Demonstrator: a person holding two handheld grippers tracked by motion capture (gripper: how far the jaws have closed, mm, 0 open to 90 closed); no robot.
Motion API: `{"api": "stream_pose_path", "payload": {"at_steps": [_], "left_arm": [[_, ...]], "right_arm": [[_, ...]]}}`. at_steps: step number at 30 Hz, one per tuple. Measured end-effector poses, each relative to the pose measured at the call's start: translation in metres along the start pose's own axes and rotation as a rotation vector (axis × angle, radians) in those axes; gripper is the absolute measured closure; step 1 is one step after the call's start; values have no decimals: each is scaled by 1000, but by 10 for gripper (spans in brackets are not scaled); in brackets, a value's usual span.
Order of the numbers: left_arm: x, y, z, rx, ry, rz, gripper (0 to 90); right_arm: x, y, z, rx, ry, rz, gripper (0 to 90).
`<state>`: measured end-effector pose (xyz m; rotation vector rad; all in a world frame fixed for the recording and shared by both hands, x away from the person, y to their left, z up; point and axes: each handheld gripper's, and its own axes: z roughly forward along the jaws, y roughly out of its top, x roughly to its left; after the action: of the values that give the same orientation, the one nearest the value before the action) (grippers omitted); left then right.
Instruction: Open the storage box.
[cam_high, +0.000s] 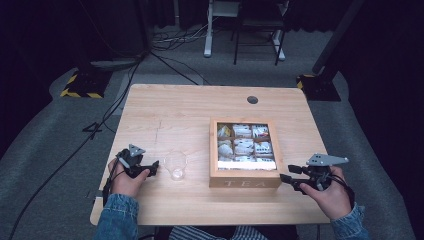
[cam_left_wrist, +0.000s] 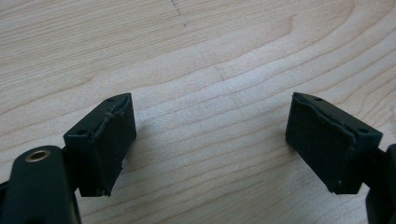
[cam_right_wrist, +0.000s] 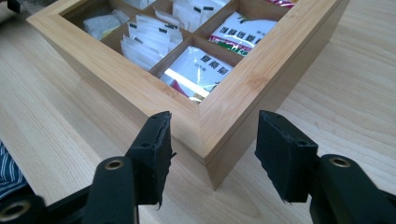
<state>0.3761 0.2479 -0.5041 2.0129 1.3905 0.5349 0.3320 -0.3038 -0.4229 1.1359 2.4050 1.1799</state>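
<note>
Nearest the camera, at the bottom of the high view: 2 denim-sleeved forearms (cam_high: 116, 216), each hand on a black two-jaw gripper.

Left gripper (cam_high: 155, 167): held low over the pale wooden table (cam_high: 165, 120) at its near left, jaws pointing toward the centre. Jaws standing wide apart in the left gripper view (cam_left_wrist: 211, 145), with bare wood grain between the pads (cam_left_wrist: 109, 148). Nothing held, nothing touched.

Just beyond the left gripper's tips: small clear glass cup (cam_high: 175, 165), upright on the table, near the jaws but apart from them, and left of the box.

Right gripper (cam_high: 286, 179): held at the near right of the table, grey three-cornered plate on top, jaws pointing left at the near right corner of the box. Jaws about half open in the right gripper view (cam_right_wrist: 212, 156), the corner of the box seen between the 2 pads (cam_right_wrist: 156, 154). Contact between pads and wood: cannot be told; a gap seems visible on each side. No firm grip shown.

Square light-wood tea box (cam_high: 214, 150): open-topped, resting flat right of centre on the table, the word TEA on its near wall. Interior divided into 9 compartments in 3 rows of 3, holding white paper tea sachets (cam_right_wrist: 144, 39) and printed foil packets (cam_right_wrist: 198, 70).

Farther back: a round dark cable hole (cam_high: 252, 99) near the far edge of the table. Beyond the table: grey floor (cam_high: 45, 150), black cables, yellow-and-black striped stand bases (cam_high: 79, 87), white desk legs (cam_high: 208, 30).
</note>
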Motion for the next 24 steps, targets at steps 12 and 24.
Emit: {"api": "stream_pose_path", "payload": {"at_steps": [12,24], "left_arm": [[0,0,0,0,-1,-1,166],[0,0,0,-1,-1,0,166]], "right_arm": [[4,-3,12,62,18,-36,436],[6,-5,17,105,-4,-71,491]]}}
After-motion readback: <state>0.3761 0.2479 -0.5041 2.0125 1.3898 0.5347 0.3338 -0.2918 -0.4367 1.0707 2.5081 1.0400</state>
